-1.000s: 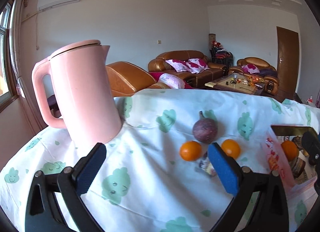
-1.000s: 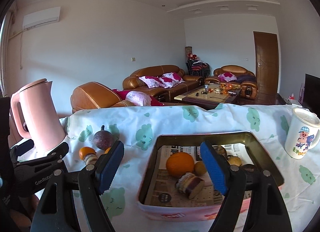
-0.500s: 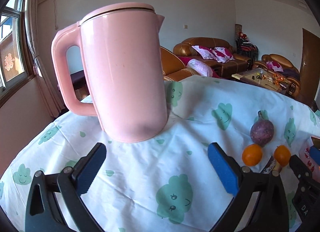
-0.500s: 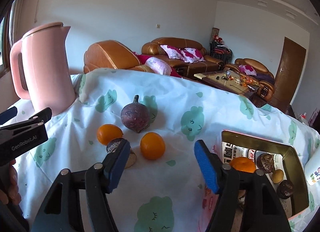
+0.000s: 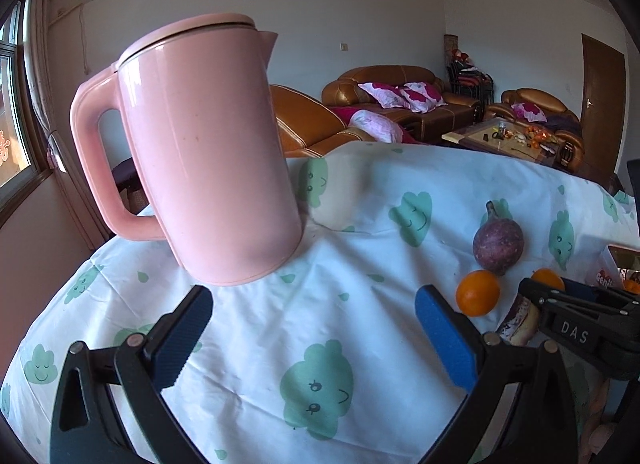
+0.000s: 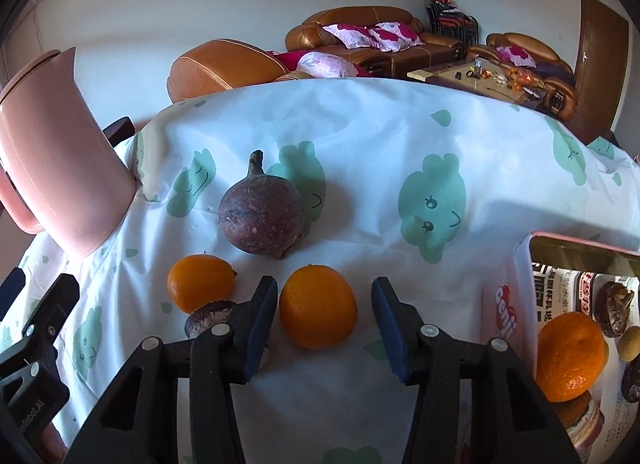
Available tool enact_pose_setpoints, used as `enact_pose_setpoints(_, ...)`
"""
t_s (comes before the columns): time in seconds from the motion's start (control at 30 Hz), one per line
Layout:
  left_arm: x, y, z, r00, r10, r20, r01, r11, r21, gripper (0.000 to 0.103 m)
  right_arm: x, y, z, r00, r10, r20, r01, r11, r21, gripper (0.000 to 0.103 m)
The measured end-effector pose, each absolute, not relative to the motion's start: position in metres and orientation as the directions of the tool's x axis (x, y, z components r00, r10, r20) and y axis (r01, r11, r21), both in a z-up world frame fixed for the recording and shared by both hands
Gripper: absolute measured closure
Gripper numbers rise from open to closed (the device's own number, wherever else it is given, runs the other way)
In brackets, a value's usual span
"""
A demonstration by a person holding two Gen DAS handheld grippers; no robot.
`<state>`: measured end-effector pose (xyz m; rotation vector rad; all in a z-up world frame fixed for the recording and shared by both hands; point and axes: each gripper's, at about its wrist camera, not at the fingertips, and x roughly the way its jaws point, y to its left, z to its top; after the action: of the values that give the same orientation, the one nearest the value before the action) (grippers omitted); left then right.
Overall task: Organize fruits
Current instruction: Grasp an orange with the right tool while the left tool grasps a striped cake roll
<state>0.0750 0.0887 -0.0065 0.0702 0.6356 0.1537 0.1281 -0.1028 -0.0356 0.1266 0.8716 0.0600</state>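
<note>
The right gripper point(image 6: 324, 318) is closing around an orange point(image 6: 318, 307) on the worktop point(image 6: 400, 152); the orange lies between its blue pads, which do not yet touch it. A 2nd orange point(image 6: 200, 282) lies to the left, a purple fruit point(image 6: 260, 220) just beyond both. The tin box point(image 6: 576, 248) at right holds another orange point(image 6: 570, 356) and small dark items. The left gripper point(image 5: 314, 328) is open and empty, near a pink kettle point(image 5: 208, 152) at the far left.
</note>
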Motion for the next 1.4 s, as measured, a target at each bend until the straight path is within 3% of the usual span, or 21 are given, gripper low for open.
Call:
enact_pose_setpoints(0.07, 0.075, 0.088, -0.007, 0.795, 0.165, -0.584, -0.119, 0.986, 0.117, 0.000, 0.125, -0.104, -0.036, 0.645, 0.124, -0.754, -0.007, 0.988, 0.156, 0.065)
enact_pose_setpoints(0.23, 0.073, 0.087, -0.007, 0.799, 0.165, -0.578, -0.113, 0.986, 0.124, 0.000, 0.109, -0.093, -0.032, 0.657, 0.125, -0.744, -0.035, 0.990, 0.135, 0.066)
enact_pose_setpoints(0.53, 0.062, 0.079, -0.001, 0.843, 0.129, -0.522, -0.076, 0.990, 0.123, 0.000, 0.043, -0.099, 0.003, 0.838, 0.068, -0.542, -0.025, 0.996, 0.087, 0.066)
enact_pose_setpoints(0.9, 0.037, 0.045, 0.002, 0.862, -0.014, -0.506, 0.054, 0.997, 0.064, 0.000, -0.007, -0.121, 0.015, 0.885, -0.002, -0.465, -0.009, 1.000, -0.020, 0.066)
enact_pose_setpoints(1.2, 0.041, -0.010, -0.006, 0.825, -0.015, -0.566, 0.130, 0.978, 0.163, 0.001, -0.019, -0.151, 0.017, 0.887, -0.043, -0.460, 0.036, 0.999, -0.023, 0.066)
enact_pose_setpoints(1.4, 0.074, -0.031, -0.030, 0.703, 0.015, -0.711, 0.163, 0.970, 0.181, 0.018, -0.020, -0.163, 0.018, 0.884, -0.040, -0.466, 0.042, 0.999, -0.006, 0.066)
